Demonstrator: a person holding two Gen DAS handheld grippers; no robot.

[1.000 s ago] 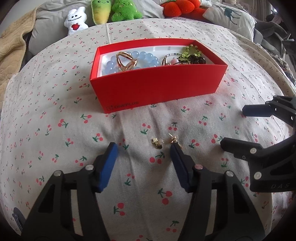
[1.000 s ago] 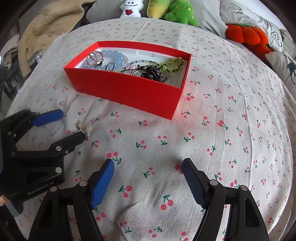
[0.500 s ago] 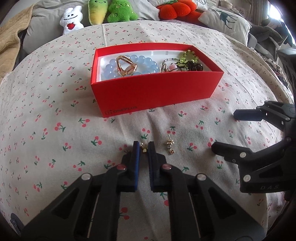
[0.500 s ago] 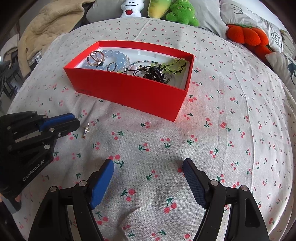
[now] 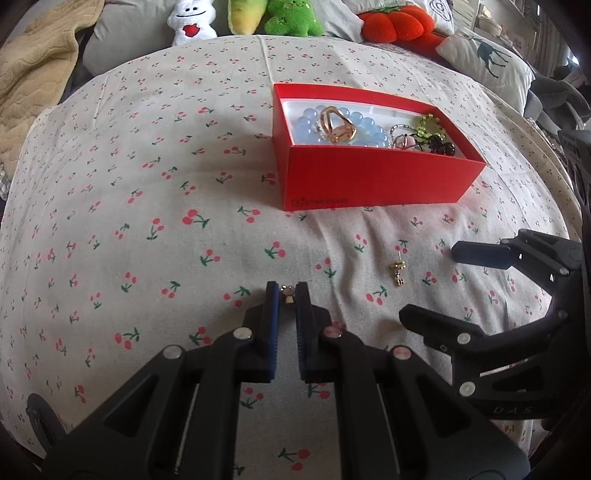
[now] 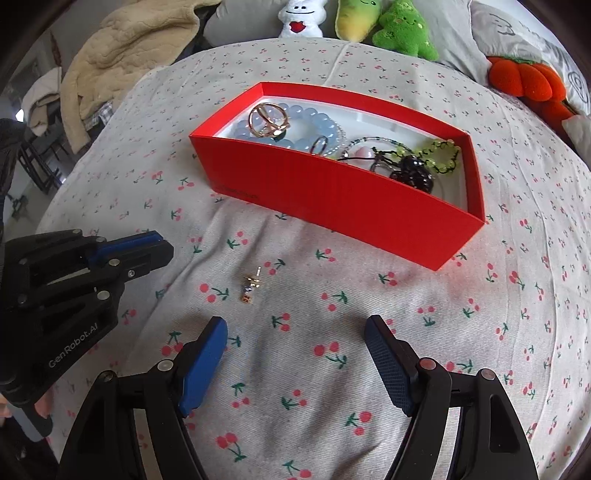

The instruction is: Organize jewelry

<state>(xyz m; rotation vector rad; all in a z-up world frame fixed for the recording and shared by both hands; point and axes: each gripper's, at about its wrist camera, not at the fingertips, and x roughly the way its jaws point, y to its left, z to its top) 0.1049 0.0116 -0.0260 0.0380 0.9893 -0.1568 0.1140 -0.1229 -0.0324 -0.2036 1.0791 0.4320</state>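
My left gripper (image 5: 287, 291) is shut on a small gold earring (image 5: 287, 294), pinched at the fingertips just above the cherry-print cloth. A second gold earring (image 5: 398, 268) (image 6: 251, 284) lies on the cloth to its right. My right gripper (image 6: 295, 332) stands open a little short of that earring, with nothing between its fingers; it also shows at the right of the left wrist view (image 5: 443, 284). Farther back stands the red box (image 5: 373, 181) (image 6: 347, 199), which holds a blue bead bracelet (image 5: 354, 129), a gold ring piece (image 6: 267, 118) and green and black beads (image 6: 424, 162).
Plush toys (image 6: 369, 18) and pillows (image 5: 484, 59) line the far edge of the bed. A beige blanket (image 6: 122, 48) lies at the back left. An orange plush (image 6: 528, 77) sits at the far right. Bare cloth spreads left of the box.
My left gripper closed on the left earring and carried it leftward, away from the other earring. My right gripper shifted left toward the earring that stayed on the cloth, still open.
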